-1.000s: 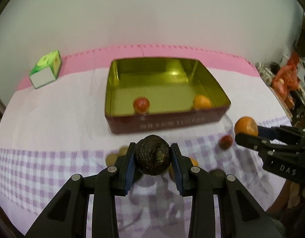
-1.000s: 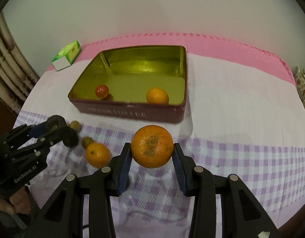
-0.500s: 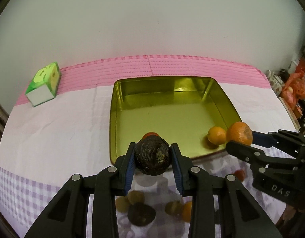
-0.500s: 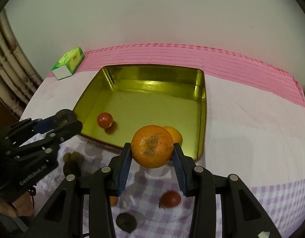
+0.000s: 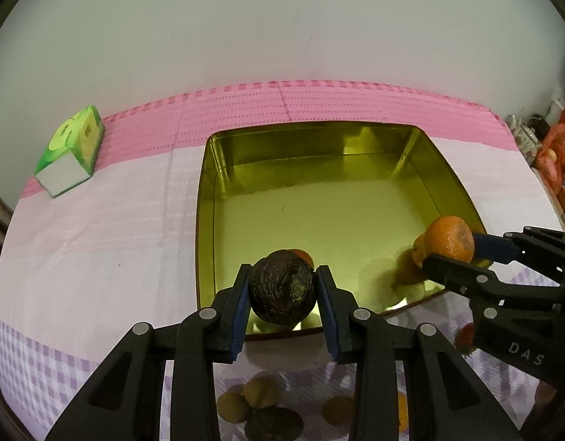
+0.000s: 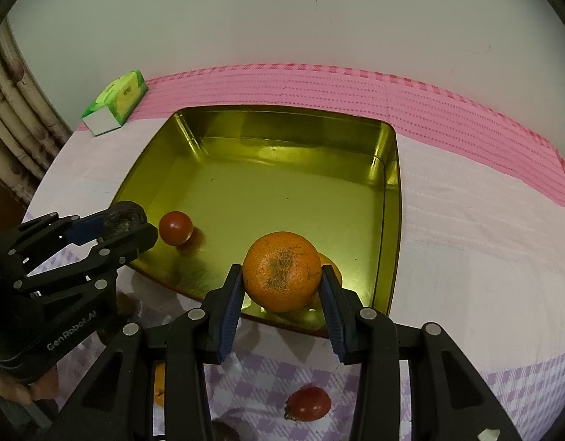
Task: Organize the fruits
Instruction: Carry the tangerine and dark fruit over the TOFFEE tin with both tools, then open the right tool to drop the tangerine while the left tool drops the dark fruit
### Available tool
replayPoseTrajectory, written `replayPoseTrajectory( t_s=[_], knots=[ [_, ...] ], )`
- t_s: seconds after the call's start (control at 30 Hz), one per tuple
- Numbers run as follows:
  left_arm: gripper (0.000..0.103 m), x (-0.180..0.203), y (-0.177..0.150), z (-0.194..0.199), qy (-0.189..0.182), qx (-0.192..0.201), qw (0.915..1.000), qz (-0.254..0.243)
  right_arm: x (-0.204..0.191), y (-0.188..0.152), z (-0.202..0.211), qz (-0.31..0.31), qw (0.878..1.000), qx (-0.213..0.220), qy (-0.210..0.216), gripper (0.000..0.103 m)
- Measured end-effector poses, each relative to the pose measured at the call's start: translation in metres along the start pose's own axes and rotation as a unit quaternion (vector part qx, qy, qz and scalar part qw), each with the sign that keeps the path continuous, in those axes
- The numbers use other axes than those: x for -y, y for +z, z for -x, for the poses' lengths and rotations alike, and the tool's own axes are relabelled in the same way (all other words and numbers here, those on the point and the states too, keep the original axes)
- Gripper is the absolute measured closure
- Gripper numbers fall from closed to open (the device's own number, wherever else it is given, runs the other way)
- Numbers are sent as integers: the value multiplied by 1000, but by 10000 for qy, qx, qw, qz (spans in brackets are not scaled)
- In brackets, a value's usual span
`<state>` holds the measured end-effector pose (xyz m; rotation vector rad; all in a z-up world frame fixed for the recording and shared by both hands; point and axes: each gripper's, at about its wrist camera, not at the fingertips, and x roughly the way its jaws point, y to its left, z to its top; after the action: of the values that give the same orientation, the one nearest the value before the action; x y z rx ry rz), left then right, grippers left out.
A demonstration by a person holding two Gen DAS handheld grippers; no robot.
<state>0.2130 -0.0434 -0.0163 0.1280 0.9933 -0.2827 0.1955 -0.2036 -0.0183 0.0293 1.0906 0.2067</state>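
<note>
A gold-lined tin (image 5: 319, 139) (image 6: 282, 128) with red outer walls stands on the cloth. My left gripper (image 5: 283, 294) is shut on a dark wrinkled fruit (image 5: 282, 288) above the tin's near edge; from the right wrist view the same gripper (image 6: 124, 224) sits at the tin's left side. My right gripper (image 6: 282, 283) is shut on an orange (image 6: 282, 270) over the tin's near right corner, also seen as the orange (image 5: 449, 237) in the left wrist view. Inside the tin lie a small red fruit (image 6: 175, 228) and another orange (image 6: 334, 268), mostly hidden.
A green and white carton (image 5: 69, 150) (image 6: 115, 103) lies at the back left. Loose fruits rest on the checked cloth below the grippers: brownish ones (image 5: 260, 393), a dark one (image 5: 273, 424) and a red one (image 6: 308, 404). A wall rises behind the pink cloth strip (image 6: 356, 84).
Both grippers have moved forward from over the checked cloth to above the tin's near edge, each still carrying its fruit. The tin now fills more of both views.
</note>
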Motion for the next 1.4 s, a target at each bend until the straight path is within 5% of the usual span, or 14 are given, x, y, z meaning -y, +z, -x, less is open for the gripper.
replayPoseTrajectory(
  t_s=[1.07,1.4],
  knots=[
    [66,-2,1,-26,162,-273,9995,22,3,7,-6,-56,10000,0,-73,63],
    [55,1,2,-14,180,-152,9997,-40,1,9,-1,-54,9999,92,-124,53]
  ],
)
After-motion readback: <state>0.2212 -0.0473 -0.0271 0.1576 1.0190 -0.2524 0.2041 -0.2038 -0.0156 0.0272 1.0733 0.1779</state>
